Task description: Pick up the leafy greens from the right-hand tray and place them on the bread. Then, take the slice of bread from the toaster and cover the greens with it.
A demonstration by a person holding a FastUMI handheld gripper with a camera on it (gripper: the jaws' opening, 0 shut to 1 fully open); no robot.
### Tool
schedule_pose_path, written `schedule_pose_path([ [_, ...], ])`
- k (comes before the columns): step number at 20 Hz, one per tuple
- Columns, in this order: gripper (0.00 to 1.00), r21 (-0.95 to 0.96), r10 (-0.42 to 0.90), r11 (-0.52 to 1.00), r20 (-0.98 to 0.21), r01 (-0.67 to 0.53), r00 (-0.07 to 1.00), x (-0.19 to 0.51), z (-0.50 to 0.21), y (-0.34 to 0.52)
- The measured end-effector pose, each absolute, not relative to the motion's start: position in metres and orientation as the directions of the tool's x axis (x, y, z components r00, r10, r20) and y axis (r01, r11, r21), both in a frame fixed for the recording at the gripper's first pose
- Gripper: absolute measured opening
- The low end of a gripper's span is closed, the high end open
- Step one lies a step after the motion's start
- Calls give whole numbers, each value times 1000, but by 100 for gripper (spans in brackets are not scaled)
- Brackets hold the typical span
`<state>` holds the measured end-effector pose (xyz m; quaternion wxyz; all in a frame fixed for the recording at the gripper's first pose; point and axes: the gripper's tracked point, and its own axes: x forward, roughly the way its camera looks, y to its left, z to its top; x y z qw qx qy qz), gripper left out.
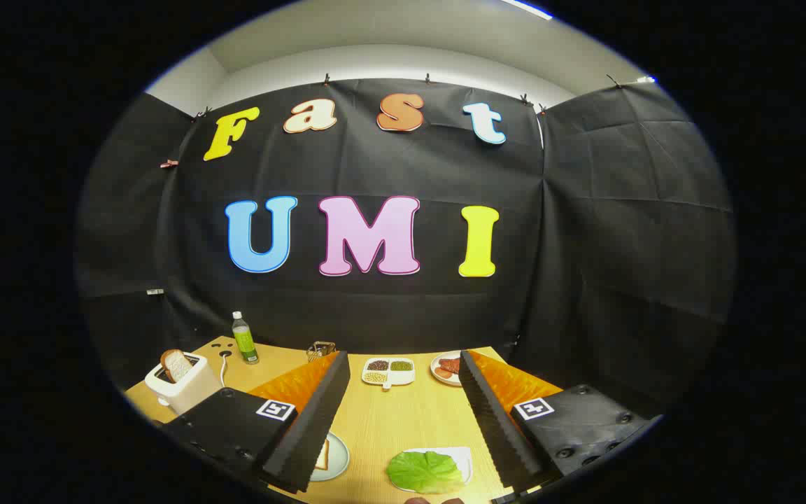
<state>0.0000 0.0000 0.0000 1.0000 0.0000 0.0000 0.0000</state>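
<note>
The gripper [403, 413] fills the near foreground, its two fingers [308, 437] spread wide apart and holding nothing. Below and between them stretches a pale wooden worktop [403, 420]. A white toaster [182, 385] stands beyond the left finger, with a slice of bread [176, 365] poking up from its slot. Between the fingers, closer to the right one, a white tray [460, 458] carries the leafy greens [424, 472], one broad, crinkled, bright green leaf lying flat. A plate [338, 456] beside the left finger holds bread [322, 455], mostly hidden. The leaf looks thin and floppy, so I judge the fingers could pinch only an edge and let it slip, or nudge the light tray.
</note>
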Motion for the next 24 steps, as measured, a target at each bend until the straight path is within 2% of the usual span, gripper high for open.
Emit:
schedule_pose_path([
  [24,97,-8,62,998,-76,-63,995,26,-19,14],
])
